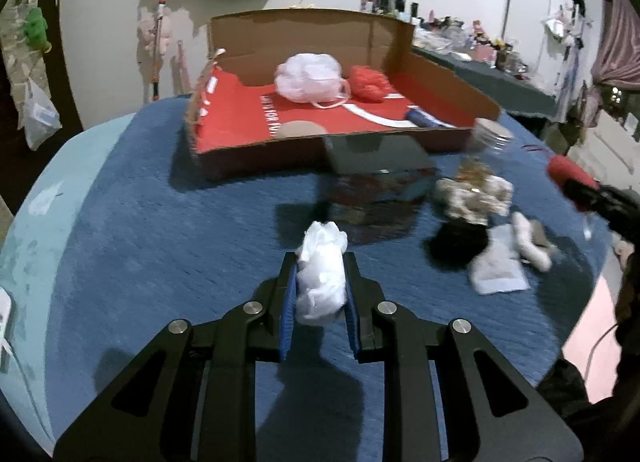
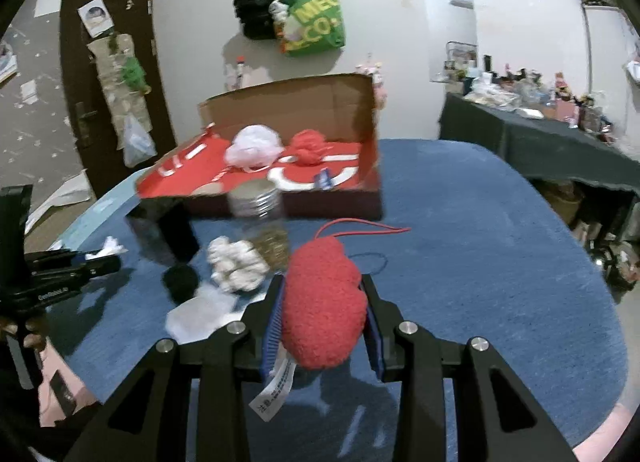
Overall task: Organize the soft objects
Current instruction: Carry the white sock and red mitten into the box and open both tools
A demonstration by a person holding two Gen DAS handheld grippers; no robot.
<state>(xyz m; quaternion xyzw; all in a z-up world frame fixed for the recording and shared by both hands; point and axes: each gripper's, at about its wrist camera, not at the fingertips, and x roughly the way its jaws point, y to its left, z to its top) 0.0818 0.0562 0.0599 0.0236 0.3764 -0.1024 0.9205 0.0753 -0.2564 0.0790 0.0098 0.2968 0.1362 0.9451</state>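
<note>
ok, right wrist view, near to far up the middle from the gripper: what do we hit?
Right gripper shut on the red plush heart → its red cord on the blue cloth → clear plastic jar → cardboard box holding a white mesh pouf and a red pouf → green bag on the wall.

Fuzzy red plush heart (image 2: pixel 322 306), crinkly white plastic wad (image 1: pixel 320 274) (glossy), matt cardboard box (image 1: pixel 308 38).

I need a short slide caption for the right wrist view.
Right gripper holds a red plush heart above the blue table, facing the cardboard box.
</note>
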